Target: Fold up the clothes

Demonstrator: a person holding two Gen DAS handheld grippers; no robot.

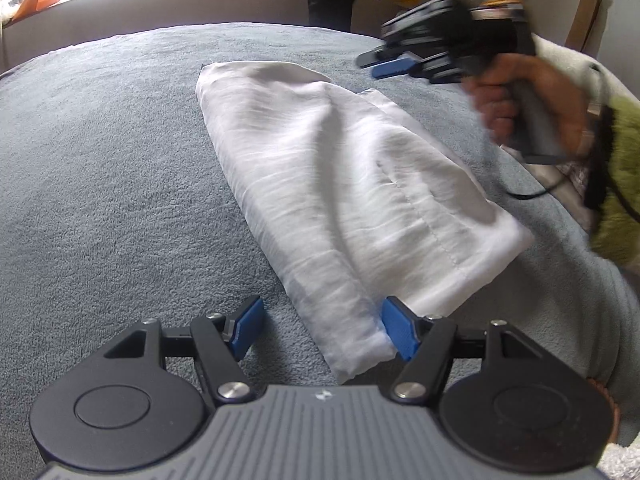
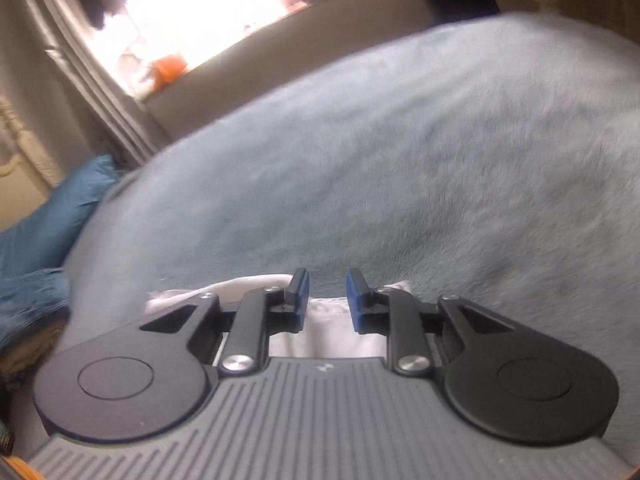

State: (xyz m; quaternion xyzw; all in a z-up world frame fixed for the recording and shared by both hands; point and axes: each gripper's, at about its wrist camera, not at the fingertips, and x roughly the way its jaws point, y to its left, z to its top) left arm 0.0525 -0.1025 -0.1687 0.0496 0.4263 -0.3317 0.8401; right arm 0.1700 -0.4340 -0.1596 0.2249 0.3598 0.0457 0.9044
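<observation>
blanket: grey-blue fleece blanket [image 1: 100, 168] covers the whole work surface, bare on the left side in the left wrist view.
left gripper: left gripper [image 1: 322, 330] sits low at the near end of the garment, jaws spread wide, released, clamping nothing.
left gripper fingers: left blue pad rests over bare blanket; right blue pad [image 1: 398, 330] touches the near corner edge of the cloth. Corner lies partly between the pads, not pinched.
garment: white garment [image 1: 340, 192] lies flat on the blanket, folded into a long strip, running from the left gripper away toward the far side. Stitched seam visible along its right half. Some wrinkles.
right gripper: right gripper [image 1: 394, 65] is up in the air over the far right edge of the garment, motion-blurred, held by a hand [image 1: 532, 108]. Clear of the cloth.
right gripper state: in the right wrist view the right gripper [image 2: 327, 296] has its jaws partly open with a narrow gap, empty. White cloth shows below and behind the fingers, no contact that can be made out.
right wrist view: blurred, looks across bare blanket toward a bright window [image 2: 192, 12].
</observation>
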